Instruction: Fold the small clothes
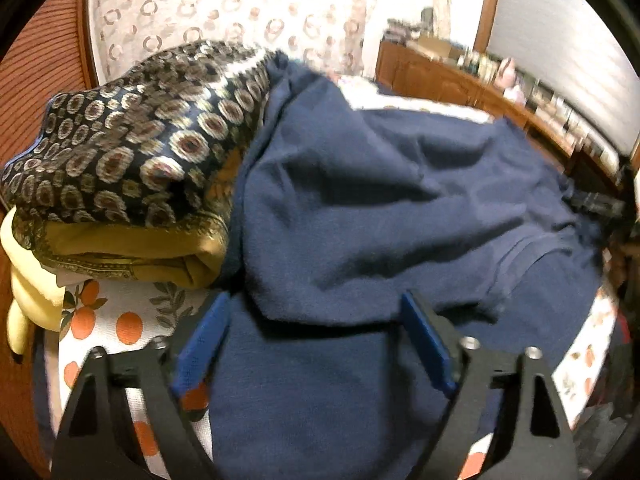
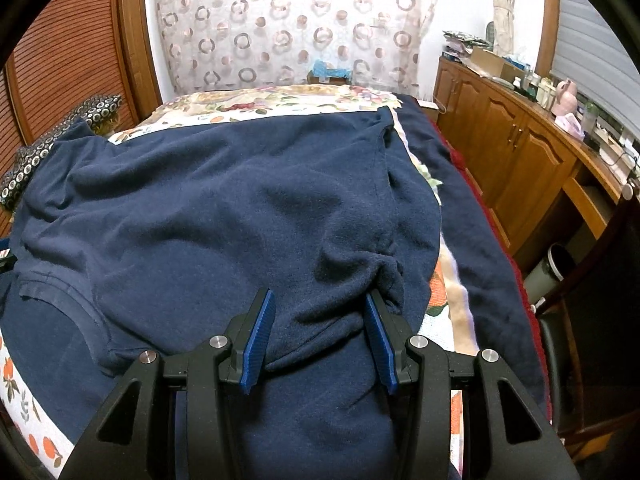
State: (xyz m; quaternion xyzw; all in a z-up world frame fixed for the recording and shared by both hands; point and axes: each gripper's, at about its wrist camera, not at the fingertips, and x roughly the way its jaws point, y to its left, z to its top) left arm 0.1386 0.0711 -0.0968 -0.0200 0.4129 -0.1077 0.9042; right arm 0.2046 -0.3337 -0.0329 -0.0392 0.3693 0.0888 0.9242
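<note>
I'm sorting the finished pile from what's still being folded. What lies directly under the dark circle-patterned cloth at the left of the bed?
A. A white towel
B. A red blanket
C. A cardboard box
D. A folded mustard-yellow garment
D: in the left wrist view the circle-patterned cloth rests on top of a folded mustard-yellow garment, beside the navy shirt.

patterned curtain, wooden sideboard

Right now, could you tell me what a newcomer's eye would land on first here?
A big navy garment sprawls rumpled across the bed, filling both views. The right gripper has a bunched fold of it between its blue pads. At the far left, a stack of folded clothes is topped by a dark ring-patterned cloth.
</note>
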